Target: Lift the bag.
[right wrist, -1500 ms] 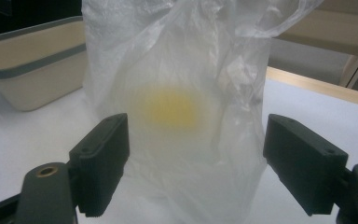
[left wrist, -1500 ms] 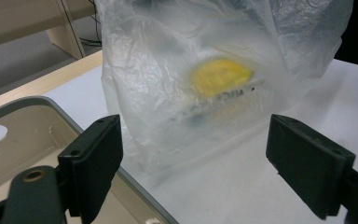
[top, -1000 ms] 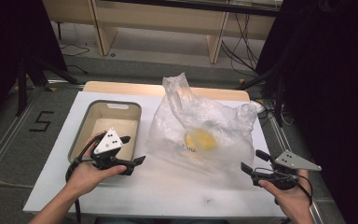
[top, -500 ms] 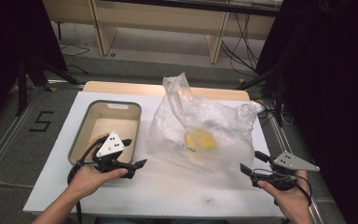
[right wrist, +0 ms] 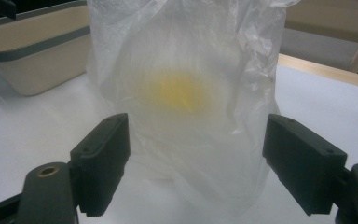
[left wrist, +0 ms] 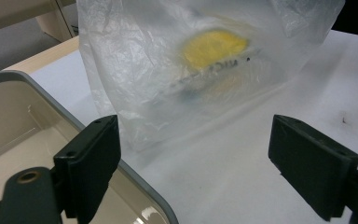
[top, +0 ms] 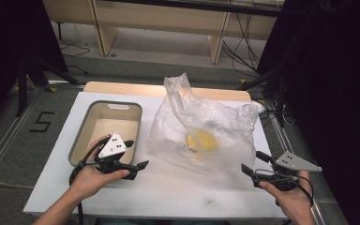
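Beside the bag [top: 206, 136], my left tongs [top: 133, 157] lie nearer, at its left by the bin [top: 82, 140]; my right tongs [top: 253, 164] face its right corner. Both gape, empty.

bin [top: 82, 136] left of bag [top: 206, 126] | both on table [top: 168, 197]

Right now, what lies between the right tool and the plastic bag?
Only bare white table in the high view separates the right tool from the plastic bag.
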Motion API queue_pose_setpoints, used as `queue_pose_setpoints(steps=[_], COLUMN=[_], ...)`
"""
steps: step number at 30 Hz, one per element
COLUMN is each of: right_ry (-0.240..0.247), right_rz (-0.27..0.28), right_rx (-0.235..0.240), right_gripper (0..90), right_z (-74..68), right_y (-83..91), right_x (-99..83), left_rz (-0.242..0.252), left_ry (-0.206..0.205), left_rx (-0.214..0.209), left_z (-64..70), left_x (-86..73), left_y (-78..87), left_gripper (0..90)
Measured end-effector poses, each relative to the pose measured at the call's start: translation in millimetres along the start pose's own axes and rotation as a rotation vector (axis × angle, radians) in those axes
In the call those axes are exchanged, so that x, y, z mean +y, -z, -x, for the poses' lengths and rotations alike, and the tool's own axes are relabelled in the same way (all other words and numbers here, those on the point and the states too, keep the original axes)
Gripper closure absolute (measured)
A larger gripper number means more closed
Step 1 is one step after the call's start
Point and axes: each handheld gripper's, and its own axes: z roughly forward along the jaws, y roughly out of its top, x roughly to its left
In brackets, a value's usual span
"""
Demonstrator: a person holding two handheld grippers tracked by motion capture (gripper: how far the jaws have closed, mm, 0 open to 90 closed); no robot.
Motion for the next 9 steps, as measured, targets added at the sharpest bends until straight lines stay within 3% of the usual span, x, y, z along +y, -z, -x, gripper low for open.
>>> queue_pose_setpoints(steps=[9], right_ry=[0.002], right_rz=[0.011], right_rx=[0.003], right_gripper=[23.9], right_z=[-0.7], right_y=[1.7], right_x=[2.2], left_rz=[0.003], left_ry=[-0.005], left_rx=[-0.003], left_z=[1.1], left_x=[0.8], left_y=[-0.2], left_gripper=[16.7])
